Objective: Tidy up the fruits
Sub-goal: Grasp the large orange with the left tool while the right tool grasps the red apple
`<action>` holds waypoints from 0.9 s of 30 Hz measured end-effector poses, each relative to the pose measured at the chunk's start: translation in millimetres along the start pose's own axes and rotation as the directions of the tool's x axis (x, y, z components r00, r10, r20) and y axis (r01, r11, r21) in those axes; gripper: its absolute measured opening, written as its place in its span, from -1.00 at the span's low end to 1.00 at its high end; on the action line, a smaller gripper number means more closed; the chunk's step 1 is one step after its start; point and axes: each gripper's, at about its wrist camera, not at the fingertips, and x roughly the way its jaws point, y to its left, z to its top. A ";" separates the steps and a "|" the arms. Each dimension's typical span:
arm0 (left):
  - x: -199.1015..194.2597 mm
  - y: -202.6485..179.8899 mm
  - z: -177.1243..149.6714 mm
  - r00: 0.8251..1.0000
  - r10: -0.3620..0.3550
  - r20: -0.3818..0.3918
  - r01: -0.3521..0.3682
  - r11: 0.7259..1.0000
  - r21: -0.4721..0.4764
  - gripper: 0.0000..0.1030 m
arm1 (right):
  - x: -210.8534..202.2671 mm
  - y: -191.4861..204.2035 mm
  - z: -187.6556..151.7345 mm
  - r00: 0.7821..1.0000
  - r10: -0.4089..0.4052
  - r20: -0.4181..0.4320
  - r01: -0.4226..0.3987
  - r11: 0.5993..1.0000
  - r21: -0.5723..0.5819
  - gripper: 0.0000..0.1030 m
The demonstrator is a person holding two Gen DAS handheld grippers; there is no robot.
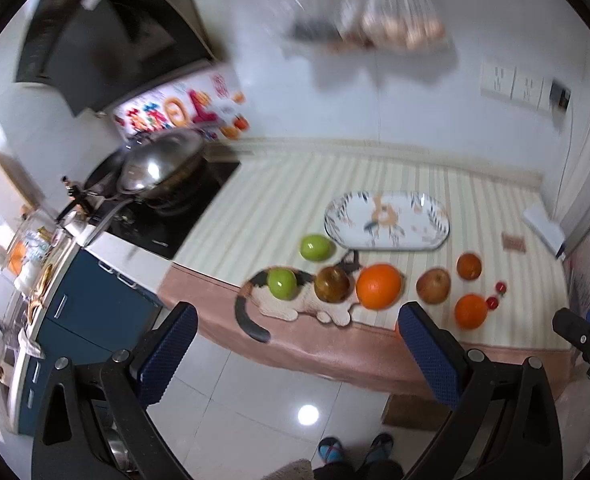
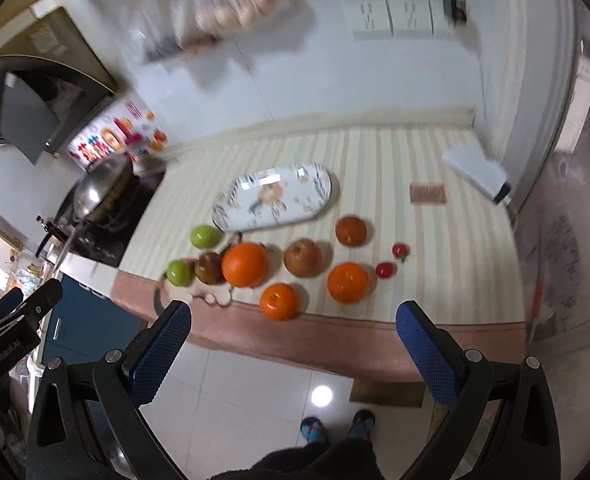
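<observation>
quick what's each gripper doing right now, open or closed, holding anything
Left gripper: open, fingers spread wide, holding nothing, short of the counter.
Right gripper: open, fingers spread wide, holding nothing, short of the counter.

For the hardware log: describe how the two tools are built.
Both match: the left tool and right tool have black linkage arms with silver rivets and two fingers faced with dark blue dimpled pads. The left tool's body, seen from the right view, carries pale lettering, too blurred to read.

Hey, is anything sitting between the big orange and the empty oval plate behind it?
Nothing visible does. The big orange has bare striped cloth up to the oval plate; the green apple sits off to one side.
</observation>
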 end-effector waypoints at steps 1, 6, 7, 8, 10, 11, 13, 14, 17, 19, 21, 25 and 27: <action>12.7 -5.2 2.4 1.000 -0.007 -0.021 0.007 1.000 0.015 1.00 | 16.7 -5.6 3.2 0.999 0.005 -0.035 -0.005 1.000 0.014 1.00; 83.3 -32.8 12.1 0.987 -0.045 -0.153 0.063 0.991 0.114 1.00 | 81.5 -24.8 12.6 0.991 0.034 -0.133 -0.025 0.997 0.074 1.00; 96.0 -38.1 14.1 0.983 -0.057 -0.176 0.080 0.988 0.132 1.00 | 94.9 -27.7 13.6 0.987 0.036 -0.155 -0.022 0.996 0.091 1.00; 108.4 -42.4 15.8 0.978 -0.067 -0.199 0.098 0.984 0.148 1.00 | 102.9 -29.0 14.2 0.986 0.039 -0.165 -0.023 0.995 0.096 1.00; 142.2 -55.8 19.8 0.962 -0.086 -0.260 0.141 0.969 0.201 1.00 | 122.9 -32.5 15.8 0.981 0.026 -0.190 -0.004 0.993 0.115 1.00; 160.9 -63.9 21.3 0.951 -0.097 -0.293 0.169 0.958 0.231 1.00 | 129.9 -32.5 17.1 0.980 0.021 -0.196 0.002 0.993 0.118 1.00; 186.4 -71.8 22.5 0.934 -0.113 -0.340 0.213 0.938 0.274 0.98 | 143.2 -32.2 18.6 0.978 0.005 -0.207 0.023 0.991 0.129 1.00; 199.4 -77.8 23.9 0.927 -0.114 -0.358 0.228 0.928 0.296 0.97 | 151.4 -32.5 20.3 0.977 -0.007 -0.214 0.037 0.990 0.138 1.00; 234.2 -96.4 27.8 0.910 -0.114 -0.400 0.278 0.881 0.382 0.97 | 172.5 -33.8 26.6 0.971 -0.025 -0.237 0.071 0.980 0.185 1.00; 252.2 -107.0 30.4 0.893 -0.122 -0.433 0.318 0.851 0.417 0.97 | 183.1 -33.0 31.4 0.967 -0.042 -0.253 0.096 0.973 0.208 1.00; 271.6 -117.7 32.1 0.863 -0.147 -0.484 0.380 0.821 0.427 0.97 | 192.3 -33.0 35.1 0.963 -0.049 -0.267 0.112 0.967 0.229 1.00; 298.2 -133.8 27.1 0.803 -0.172 -0.570 0.471 0.770 0.431 0.72 | 210.1 -33.8 43.4 0.954 -0.061 -0.292 0.140 0.956 0.258 1.00; 306.4 -137.8 22.8 0.793 -0.166 -0.586 0.483 0.757 0.439 0.48 | 216.4 -34.0 46.8 0.952 -0.065 -0.300 0.150 0.952 0.268 1.00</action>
